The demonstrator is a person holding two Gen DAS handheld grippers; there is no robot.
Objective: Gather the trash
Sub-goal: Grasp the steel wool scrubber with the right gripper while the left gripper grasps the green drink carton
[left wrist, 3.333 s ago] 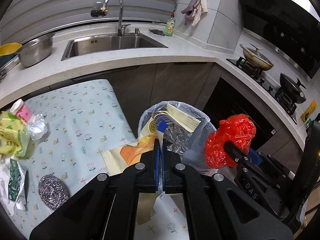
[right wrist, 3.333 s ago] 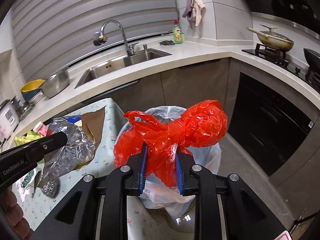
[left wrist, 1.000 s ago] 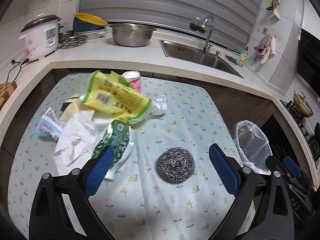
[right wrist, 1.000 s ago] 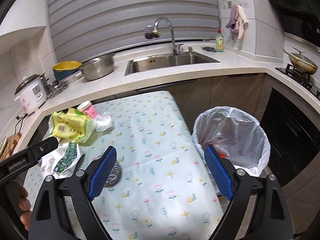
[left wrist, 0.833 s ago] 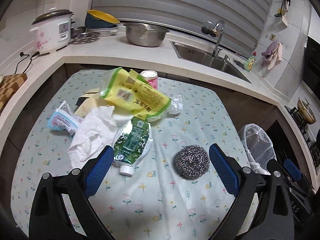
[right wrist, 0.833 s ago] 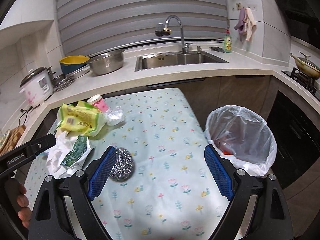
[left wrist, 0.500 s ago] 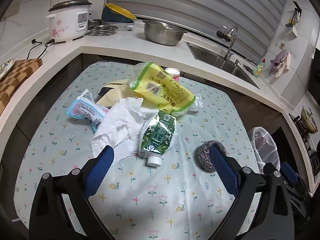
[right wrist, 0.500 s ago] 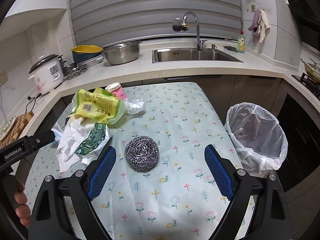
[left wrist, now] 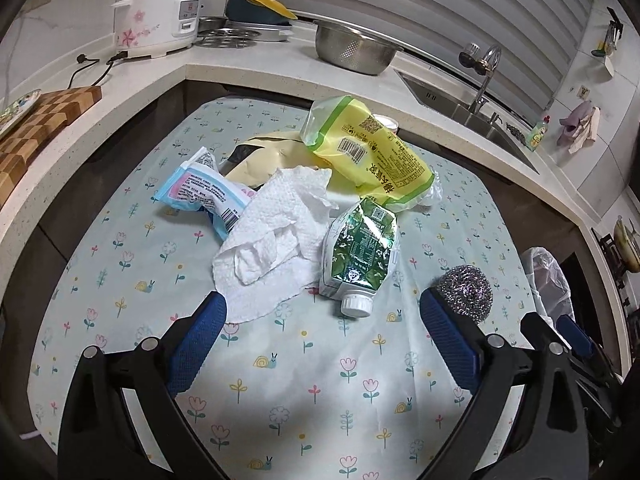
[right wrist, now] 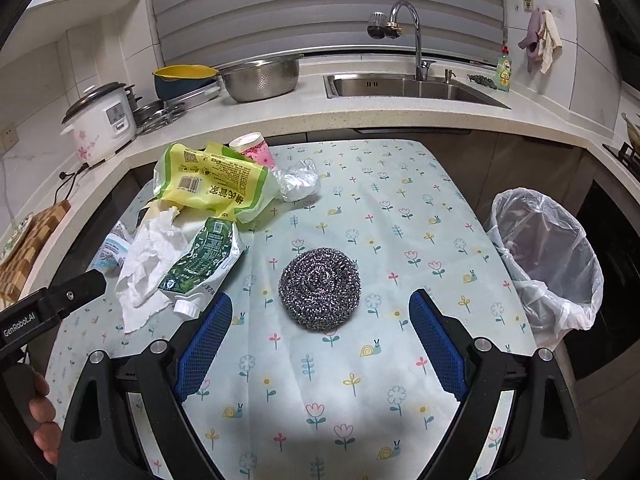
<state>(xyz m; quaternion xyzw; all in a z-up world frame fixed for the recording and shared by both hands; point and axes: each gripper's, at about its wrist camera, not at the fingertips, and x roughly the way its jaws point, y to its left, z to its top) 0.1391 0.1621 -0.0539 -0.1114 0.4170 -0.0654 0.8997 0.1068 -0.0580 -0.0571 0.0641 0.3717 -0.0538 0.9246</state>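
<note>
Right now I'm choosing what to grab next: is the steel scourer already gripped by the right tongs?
No, the steel scourer lies on the floral tablecloth ahead of the open right tongs, untouched.

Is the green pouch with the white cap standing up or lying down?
Lying down. The green pouch lies flat on the flowered tablecloth, its white cap pointing toward the camera, its far end tucked under the yellow bag.
</note>
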